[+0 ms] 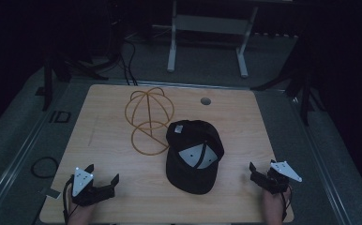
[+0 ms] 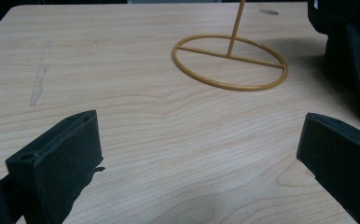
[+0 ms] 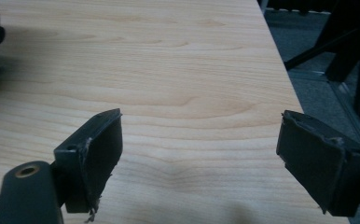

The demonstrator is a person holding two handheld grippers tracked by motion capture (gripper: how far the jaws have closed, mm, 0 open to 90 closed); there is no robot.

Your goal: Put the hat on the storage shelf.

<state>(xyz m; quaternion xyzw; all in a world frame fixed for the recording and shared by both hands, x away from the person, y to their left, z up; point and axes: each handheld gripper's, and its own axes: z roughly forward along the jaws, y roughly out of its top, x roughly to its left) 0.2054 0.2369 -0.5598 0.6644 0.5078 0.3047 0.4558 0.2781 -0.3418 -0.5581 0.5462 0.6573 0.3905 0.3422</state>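
Black cap [image 1: 192, 155] lies upside down mid-worktop [image 1: 104, 136], touching the base ring of the wire stand [image 1: 148, 120]. Left tongs [image 1: 105, 176] near the front left corner, right tongs [image 1: 256, 172] near the front right corner; both wide, nothing between them.

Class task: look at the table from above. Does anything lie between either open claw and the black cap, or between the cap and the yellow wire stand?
Nothing visible does. Bare tabletop separates the left claw and the right claw from the black cap. The wire stand sits right beside the cap's rear left, its base ring close to the crown.
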